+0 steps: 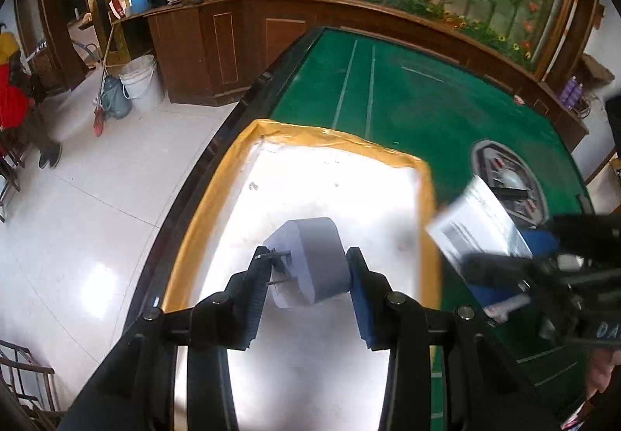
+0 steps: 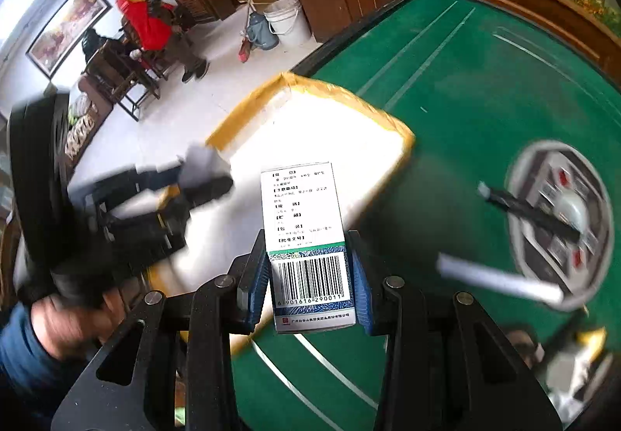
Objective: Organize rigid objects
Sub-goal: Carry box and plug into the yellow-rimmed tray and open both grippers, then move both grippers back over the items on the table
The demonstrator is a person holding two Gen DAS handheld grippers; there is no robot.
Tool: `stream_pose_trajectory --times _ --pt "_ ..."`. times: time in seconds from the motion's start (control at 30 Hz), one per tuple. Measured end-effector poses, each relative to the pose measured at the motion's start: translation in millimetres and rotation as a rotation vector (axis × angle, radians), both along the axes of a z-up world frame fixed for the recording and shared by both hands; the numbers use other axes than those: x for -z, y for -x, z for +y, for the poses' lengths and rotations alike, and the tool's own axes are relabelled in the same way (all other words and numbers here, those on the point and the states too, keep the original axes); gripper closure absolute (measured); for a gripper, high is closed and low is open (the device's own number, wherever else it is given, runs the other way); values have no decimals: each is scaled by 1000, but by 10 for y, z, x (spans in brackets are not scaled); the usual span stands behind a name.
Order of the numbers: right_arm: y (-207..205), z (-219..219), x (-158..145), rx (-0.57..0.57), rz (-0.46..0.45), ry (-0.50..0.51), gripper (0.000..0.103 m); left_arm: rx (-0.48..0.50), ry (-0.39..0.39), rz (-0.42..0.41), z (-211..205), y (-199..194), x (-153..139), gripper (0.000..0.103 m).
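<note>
My left gripper [image 1: 308,275] is shut on a white plug adapter [image 1: 310,262] with metal prongs, held above the white floor of a yellow-rimmed box [image 1: 427,205]. In the right wrist view my right gripper [image 2: 310,275] is shut on a white medicine carton [image 2: 306,237] with a barcode, held over the green table near the box's [image 2: 349,97] near edge. The carton [image 1: 477,225] and right gripper [image 1: 516,268] show blurred at the right of the left wrist view. The left gripper [image 2: 202,174] with the adapter is a blur at the left of the right wrist view.
The green table [image 1: 407,101] has a round grey centre panel [image 2: 562,221] with a dark stick-like object [image 2: 531,211] and a white stick-like one [image 2: 500,281] lying over it. A seated person in red [image 2: 147,19], buckets [image 2: 287,19] and a wooden counter [image 1: 233,42] stand beyond the table's edge.
</note>
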State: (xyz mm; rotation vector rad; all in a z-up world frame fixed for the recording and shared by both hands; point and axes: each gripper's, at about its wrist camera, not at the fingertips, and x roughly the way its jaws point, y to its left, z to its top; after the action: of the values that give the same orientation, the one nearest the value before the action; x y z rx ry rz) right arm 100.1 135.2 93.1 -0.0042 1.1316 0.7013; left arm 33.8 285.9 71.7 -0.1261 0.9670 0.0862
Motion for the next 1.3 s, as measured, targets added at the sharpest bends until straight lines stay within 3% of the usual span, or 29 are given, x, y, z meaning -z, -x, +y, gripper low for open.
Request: stream_pose_trajectory --times 0.33,0.63,0.7,0.77,0.87,0.9,1.13,1.3 --pt "-738 607 333 80 43 66 65 22 0 50 275 -286 282 63" --pt "-937 739 536 100 82 89 65 40 -8 34 268 -336 306 63" --pt "-959 755 564 99 79 98 65 45 -3 25 272 -352 297 58" --pt "-971 738 579 104 78 97 59 50 14 22 286 -358 289 52" --pt "-959 681 543 107 62 87 36 41 28 10 303 -329 248 37" --pt "-946 673 511 99 51 80 33 39 35 4 304 -318 231 36" --pt "-774 512 234 86 13 18 33 40 85 -15 233 -80 105 36" --pt "-591 -22 82 198 18 -108 33 42 100 13 89 107 184 36"
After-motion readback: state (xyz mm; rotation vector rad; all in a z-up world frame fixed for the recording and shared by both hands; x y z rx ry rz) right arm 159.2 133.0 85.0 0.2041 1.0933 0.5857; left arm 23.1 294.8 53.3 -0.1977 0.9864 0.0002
